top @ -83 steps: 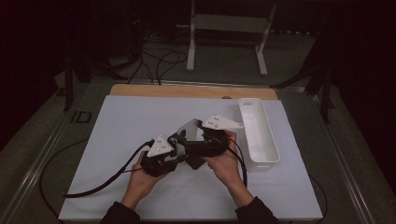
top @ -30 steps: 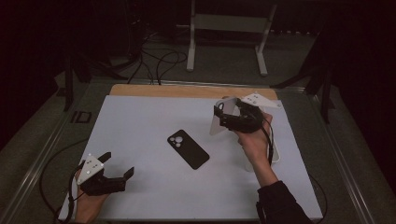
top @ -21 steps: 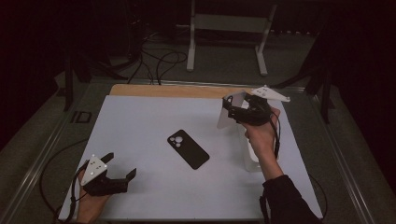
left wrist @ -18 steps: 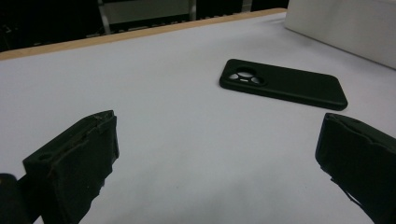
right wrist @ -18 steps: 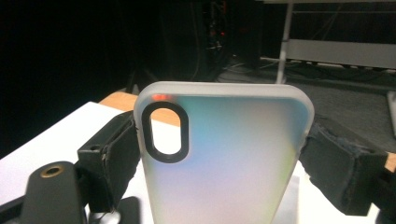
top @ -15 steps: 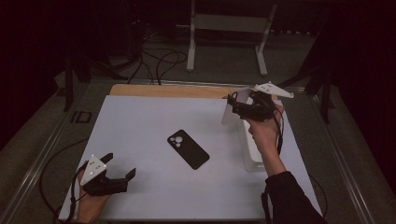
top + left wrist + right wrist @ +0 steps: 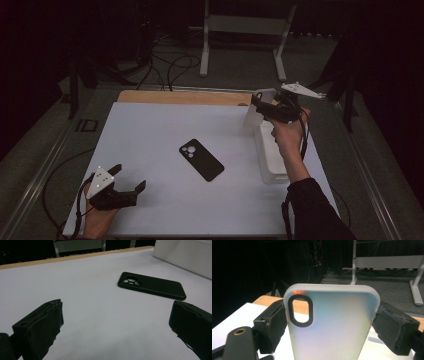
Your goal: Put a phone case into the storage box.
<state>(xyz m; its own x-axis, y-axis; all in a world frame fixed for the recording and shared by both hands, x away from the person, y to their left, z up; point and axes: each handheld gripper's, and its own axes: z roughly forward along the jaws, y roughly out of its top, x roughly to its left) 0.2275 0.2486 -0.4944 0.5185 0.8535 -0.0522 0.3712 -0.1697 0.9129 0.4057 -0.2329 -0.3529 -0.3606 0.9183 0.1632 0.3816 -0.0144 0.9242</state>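
Observation:
A black phone point(image 7: 201, 159) lies camera side up in the middle of the white mat point(image 7: 165, 125); from the left gripper view the phone point(image 7: 152, 285) lies ahead and to the right. My left gripper point(image 7: 131, 178) rests open near the mat's front left corner, with nothing between its jaws point(image 7: 117, 322). My right gripper point(image 7: 257, 106) is raised over the far end of the white tray point(image 7: 272, 160), shut on a frosted translucent phone case point(image 7: 254, 111). The case point(image 7: 332, 325) stands upright between the pads point(image 7: 272, 325), which clamp its two long edges, its black-rimmed camera cutout at upper left.
The long white tray runs along the mat's right edge; its side wall point(image 7: 185, 255) shows in the left gripper view. A wooden strip point(image 7: 180, 96) borders the mat's far edge. Cables and a white metal stand point(image 7: 245, 30) are on the floor beyond the table.
The two grippers, earlier together at mid-table, have parted. In the last second the right gripper carried the case rightward and away, over the tray's far end. The left gripper has stayed still.

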